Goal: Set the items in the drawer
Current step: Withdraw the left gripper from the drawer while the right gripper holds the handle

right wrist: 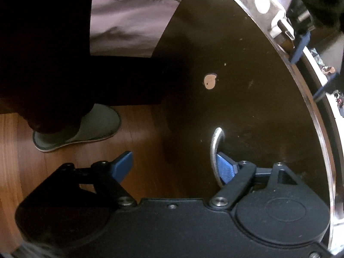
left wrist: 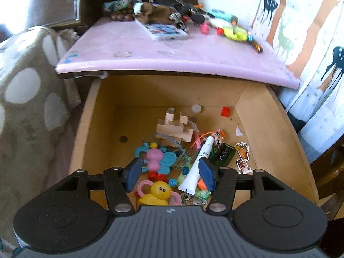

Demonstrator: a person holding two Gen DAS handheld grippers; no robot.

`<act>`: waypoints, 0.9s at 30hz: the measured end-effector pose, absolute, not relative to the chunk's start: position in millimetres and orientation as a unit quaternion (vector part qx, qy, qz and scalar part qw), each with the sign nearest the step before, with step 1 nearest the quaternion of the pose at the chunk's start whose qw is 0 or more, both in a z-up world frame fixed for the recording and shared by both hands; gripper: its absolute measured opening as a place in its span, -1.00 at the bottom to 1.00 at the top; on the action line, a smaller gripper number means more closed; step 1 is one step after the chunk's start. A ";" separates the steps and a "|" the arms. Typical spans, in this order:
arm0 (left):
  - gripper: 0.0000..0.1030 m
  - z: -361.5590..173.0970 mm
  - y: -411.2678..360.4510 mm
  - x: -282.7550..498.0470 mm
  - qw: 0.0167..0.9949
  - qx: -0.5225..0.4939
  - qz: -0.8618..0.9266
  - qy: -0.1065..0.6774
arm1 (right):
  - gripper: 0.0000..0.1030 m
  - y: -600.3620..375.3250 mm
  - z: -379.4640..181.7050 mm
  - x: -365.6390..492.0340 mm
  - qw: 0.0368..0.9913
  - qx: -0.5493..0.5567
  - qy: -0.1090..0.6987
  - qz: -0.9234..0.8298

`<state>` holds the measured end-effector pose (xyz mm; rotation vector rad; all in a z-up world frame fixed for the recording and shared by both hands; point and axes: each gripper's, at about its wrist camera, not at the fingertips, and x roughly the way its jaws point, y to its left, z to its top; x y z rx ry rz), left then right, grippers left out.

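In the left wrist view the wooden drawer [left wrist: 268, 129] stands open under a pink tabletop [left wrist: 150, 51]. It holds several toys: wooden blocks [left wrist: 174, 129], a pink and blue butterfly teether [left wrist: 155, 159], a yellow duck rattle [left wrist: 158, 194], a small doll [left wrist: 217, 138] and a white tube [left wrist: 198, 167]. My left gripper [left wrist: 169, 172] is open and empty above the drawer's front. In the right wrist view my right gripper [right wrist: 174, 167] is open; its right finger [right wrist: 225, 168] is hooked behind the metal handle [right wrist: 215, 148] of the dark drawer front [right wrist: 236, 86].
More items lie at the back of the tabletop: a white case [left wrist: 163, 31], brown plush [left wrist: 150, 10], a yellow-green toy [left wrist: 235, 32], a pencil [left wrist: 257, 47]. A spotted blanket [left wrist: 25, 86] lies left, a deer curtain [left wrist: 311, 43] right. A slippered foot [right wrist: 79, 129] stands on the wood floor.
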<state>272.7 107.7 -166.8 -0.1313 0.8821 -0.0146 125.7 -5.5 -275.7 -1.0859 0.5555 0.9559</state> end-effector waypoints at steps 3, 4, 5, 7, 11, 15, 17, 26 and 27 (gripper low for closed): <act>0.11 -166.4 122.0 263.5 0.904 -0.080 0.001 0.419 | 0.53 -6.1 -278.3 123.2 0.711 -0.504 0.239 0.428; 0.11 -164.9 125.6 260.1 0.906 -0.087 0.000 0.414 | 0.49 -5.4 -278.1 122.1 0.711 -0.509 0.237 0.424; 0.11 -163.2 128.8 256.9 0.908 -0.092 -0.002 0.408 | 0.44 -4.9 -277.9 120.2 0.710 -0.517 0.232 0.418; 0.11 -158.5 133.8 252.1 0.913 -0.107 -0.009 0.394 | 0.21 -3.7 -281.7 115.6 0.705 -0.542 0.214 0.404; 0.11 -153.2 142.2 249.7 0.915 -0.138 -0.021 0.377 | -0.24 -2.7 -279.8 113.6 0.713 -0.558 0.196 0.377; 0.11 -150.6 150.2 248.5 0.916 -0.157 -0.024 0.368 | -0.73 -1.8 -279.0 111.1 0.725 -0.572 0.175 0.343; 0.11 -149.4 155.0 247.3 0.916 -0.165 -0.026 0.365 | -0.90 -0.8 -279.6 109.7 0.728 -0.579 0.166 0.327; 0.11 -142.3 161.4 241.5 0.918 -0.188 -0.063 0.343 | -1.00 -2.0 -268.9 110.8 0.731 -0.594 0.146 0.303; 0.11 -141.4 160.3 240.7 0.919 -0.189 -0.068 0.340 | -1.00 -0.9 -268.6 111.5 0.731 -0.594 0.147 0.303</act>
